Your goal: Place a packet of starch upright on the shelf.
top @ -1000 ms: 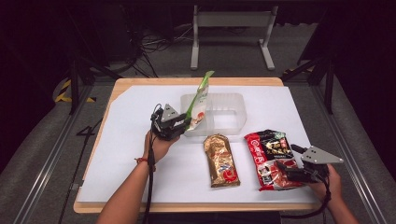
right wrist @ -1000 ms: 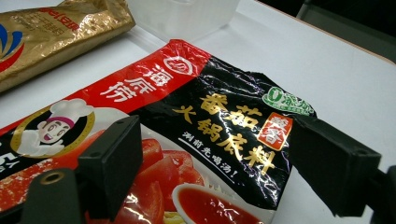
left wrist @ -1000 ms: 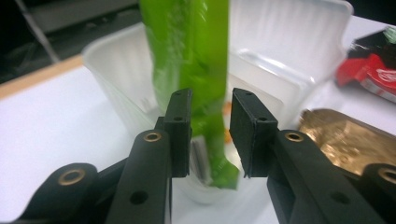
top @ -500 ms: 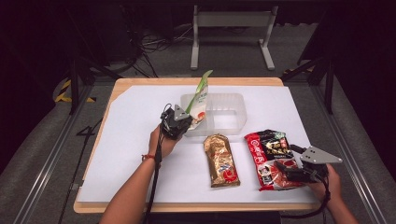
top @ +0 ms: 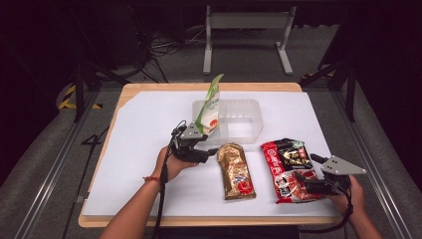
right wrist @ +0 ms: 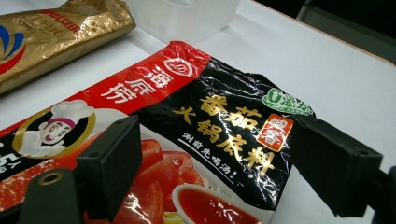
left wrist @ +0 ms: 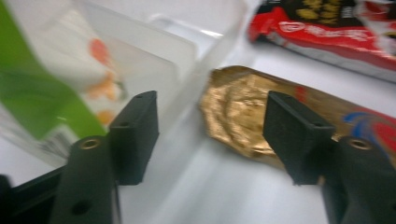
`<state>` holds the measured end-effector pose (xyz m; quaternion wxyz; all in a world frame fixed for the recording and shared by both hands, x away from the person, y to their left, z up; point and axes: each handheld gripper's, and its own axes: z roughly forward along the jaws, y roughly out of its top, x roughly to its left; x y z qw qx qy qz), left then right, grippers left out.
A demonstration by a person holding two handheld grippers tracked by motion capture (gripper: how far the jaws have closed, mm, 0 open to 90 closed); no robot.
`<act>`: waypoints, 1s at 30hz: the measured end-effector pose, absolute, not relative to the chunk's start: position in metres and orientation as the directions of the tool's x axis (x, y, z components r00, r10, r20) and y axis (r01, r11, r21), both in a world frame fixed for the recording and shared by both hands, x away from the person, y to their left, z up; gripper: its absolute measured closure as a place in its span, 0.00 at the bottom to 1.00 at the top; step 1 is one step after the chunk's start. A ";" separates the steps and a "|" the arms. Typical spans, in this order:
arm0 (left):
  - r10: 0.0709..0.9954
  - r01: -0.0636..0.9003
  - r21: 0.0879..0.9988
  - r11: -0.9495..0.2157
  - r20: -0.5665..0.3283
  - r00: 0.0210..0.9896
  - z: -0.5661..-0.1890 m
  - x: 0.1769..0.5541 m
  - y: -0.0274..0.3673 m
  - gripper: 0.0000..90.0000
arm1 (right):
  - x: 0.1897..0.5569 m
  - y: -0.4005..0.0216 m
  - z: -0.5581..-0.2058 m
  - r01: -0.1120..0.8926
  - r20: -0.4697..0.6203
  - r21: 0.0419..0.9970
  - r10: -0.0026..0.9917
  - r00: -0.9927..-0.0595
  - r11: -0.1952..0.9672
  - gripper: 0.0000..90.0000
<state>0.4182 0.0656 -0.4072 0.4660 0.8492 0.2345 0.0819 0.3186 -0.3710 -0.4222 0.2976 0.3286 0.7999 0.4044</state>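
You've put the green bag (top: 210, 107) in the clear tub (top: 239, 122) at middle frame, left fingers (top: 213, 151) just let go and empty (gold bag (top: 236, 169) and red bag (top: 288, 167) wait on the table (top: 144, 129)), right fingers (right wrist: 205, 163) spread over the red one.

From where I stand, the left gripper view is smeared: the green and white packet (left wrist: 42, 88) is a blur, its print unreadable, and the top and left edges cut it off. The clear plastic tub (left wrist: 154, 51) runs out of the frame at the top. The gold packet (left wrist: 243, 112) is partly hidden behind the right jaw. In the right gripper view, the red and black sauce packet (right wrist: 187, 121) is cropped at the bottom (its lower half is lost there), and both jaws cover its sides.
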 end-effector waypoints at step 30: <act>0.450 0.483 0.736 -0.475 -0.269 0.851 -0.447 0.441 0.014 0.29 | 0.318 -0.371 -0.423 0.284 -0.214 0.839 0.762 -0.612 0.463 0.20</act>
